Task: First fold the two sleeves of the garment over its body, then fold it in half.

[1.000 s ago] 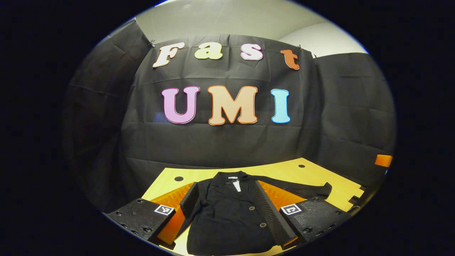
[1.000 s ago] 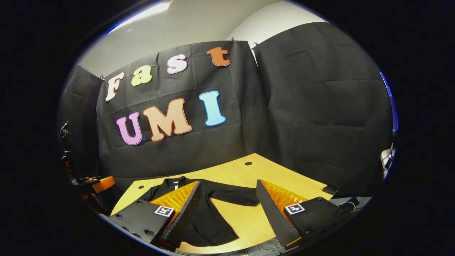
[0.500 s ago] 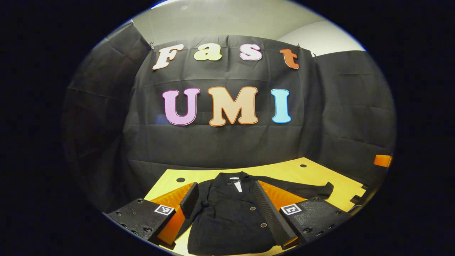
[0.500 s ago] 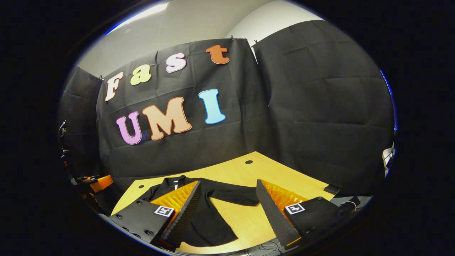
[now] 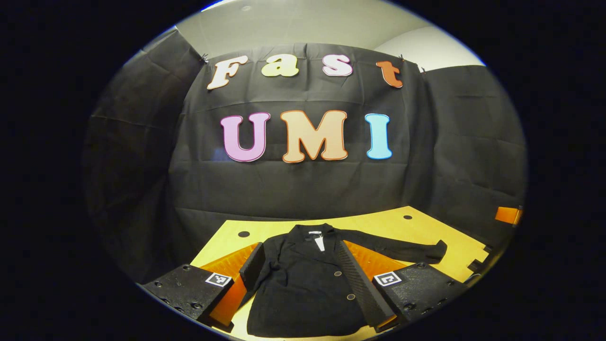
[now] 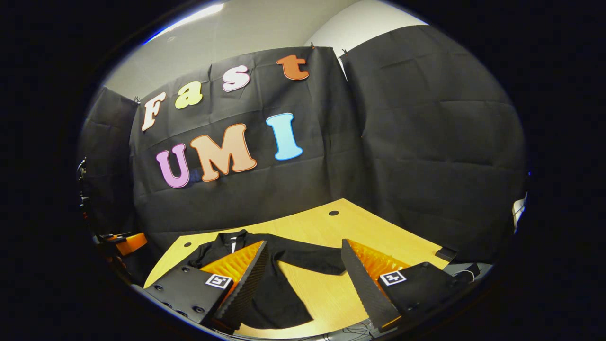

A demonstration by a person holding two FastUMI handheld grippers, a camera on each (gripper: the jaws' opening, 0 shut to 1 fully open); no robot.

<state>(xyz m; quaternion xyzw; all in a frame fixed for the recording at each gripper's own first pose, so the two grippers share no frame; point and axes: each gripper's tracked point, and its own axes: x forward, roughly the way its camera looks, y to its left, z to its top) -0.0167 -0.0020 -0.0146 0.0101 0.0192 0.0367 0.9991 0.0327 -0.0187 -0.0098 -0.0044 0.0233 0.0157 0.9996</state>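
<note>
Both cameras have lifted slightly, showing more of the jacket (image 5: 303, 284). Nearest it, the left hand-held gripper (image 5: 298, 289) and right hand-held gripper (image 6: 303, 284) hover, jaws apart. Jacket lies flat on the desk (image 6: 360, 232), sleeves unfolded; next, grasp the outstretched sleeve (image 5: 407, 248).

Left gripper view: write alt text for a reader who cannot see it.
A black jacket lies flat and unfolded on a yellow wooden table, collar toward the far wall, one sleeve stretched out to the right. The left gripper hovers open above it, fingers apart over the jacket's body, holding nothing.
</note>
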